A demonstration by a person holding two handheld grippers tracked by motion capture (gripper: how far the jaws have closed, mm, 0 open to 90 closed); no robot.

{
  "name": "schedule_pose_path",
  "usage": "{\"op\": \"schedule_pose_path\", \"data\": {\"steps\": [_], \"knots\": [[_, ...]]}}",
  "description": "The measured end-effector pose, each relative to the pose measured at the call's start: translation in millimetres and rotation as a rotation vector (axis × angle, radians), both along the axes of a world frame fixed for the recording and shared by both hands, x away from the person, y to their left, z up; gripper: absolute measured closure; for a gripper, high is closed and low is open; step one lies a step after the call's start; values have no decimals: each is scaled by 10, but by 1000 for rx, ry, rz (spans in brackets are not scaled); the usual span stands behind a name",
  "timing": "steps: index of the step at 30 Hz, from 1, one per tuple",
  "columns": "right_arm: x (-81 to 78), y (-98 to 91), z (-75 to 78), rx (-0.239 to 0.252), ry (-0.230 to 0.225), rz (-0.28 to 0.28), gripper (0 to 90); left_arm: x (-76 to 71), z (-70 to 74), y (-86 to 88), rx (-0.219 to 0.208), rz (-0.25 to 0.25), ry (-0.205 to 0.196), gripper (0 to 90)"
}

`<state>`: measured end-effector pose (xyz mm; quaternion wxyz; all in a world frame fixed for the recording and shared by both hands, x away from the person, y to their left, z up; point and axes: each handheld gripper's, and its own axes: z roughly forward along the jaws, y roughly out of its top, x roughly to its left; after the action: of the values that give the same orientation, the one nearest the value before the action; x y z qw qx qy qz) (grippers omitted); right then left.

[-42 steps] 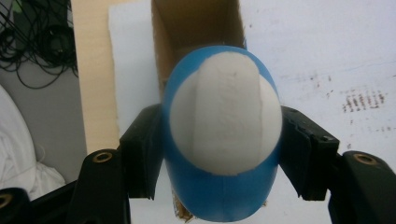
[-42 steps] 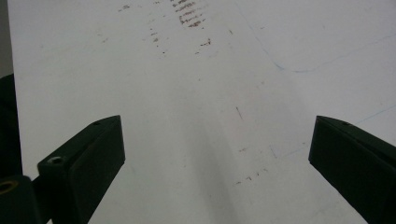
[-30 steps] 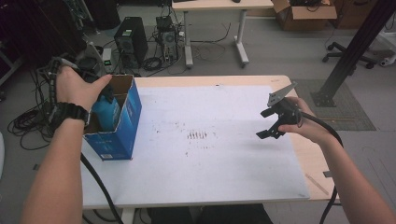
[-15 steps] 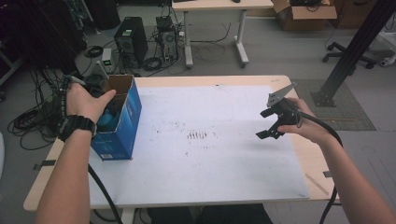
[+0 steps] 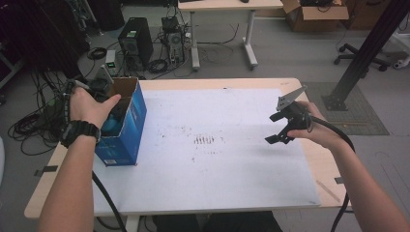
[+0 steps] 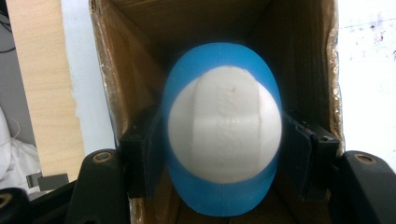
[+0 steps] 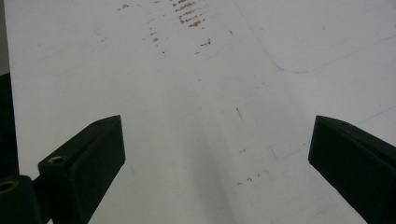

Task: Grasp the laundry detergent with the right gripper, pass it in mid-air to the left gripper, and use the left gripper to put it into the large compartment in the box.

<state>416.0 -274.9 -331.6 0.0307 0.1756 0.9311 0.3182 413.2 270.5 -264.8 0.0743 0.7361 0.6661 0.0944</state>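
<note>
1. nearest me, my left gripper [image 6: 224, 154] is clamped on a blue and white ball [image 6: 223, 140], one pad pressed to each flank, and it sits inside the open top of the blue cardboard box [image 5: 126, 126].
2. what has just changed: a second ago my left hand [image 5: 87, 107] was higher above the box mouth; now it has sunk so the ball is down between the brown inner walls. i judge that means the ball is either about to be let go in the box or has just been gripped for lifting out; the grip is firm either way.
3. the box walls stand close on both sides of my left gripper, so a straight vertical path looks safest; a tilt could snag a flap.
4. my right gripper [image 5: 285, 126] hangs over the white mat [image 5: 232, 164] at the right side of the table, jaws spread wide with nothing between them, well apart from the box.
5. the mat carries a patch of dark scuff marks [image 5: 205, 140] near its middle; nothing lies on it to get in the way.
6. farther off, past the table edge [image 5: 203, 83], there is a computer tower [image 5: 131, 42], tangled cables, a second desk and what looks like an office chair, though it is too small to be sure.
</note>
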Motion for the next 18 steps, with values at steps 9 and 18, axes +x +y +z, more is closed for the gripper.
{"op": "schedule_pose_path", "data": {"steps": [9,18], "knots": [[-14,-7,18,0,-1,0,37,-11,-5,-27,14,-7,8,375],[-32,-14,21,-3,-3,-1,37,-3,3,-71,76,-9,10,315]]}}
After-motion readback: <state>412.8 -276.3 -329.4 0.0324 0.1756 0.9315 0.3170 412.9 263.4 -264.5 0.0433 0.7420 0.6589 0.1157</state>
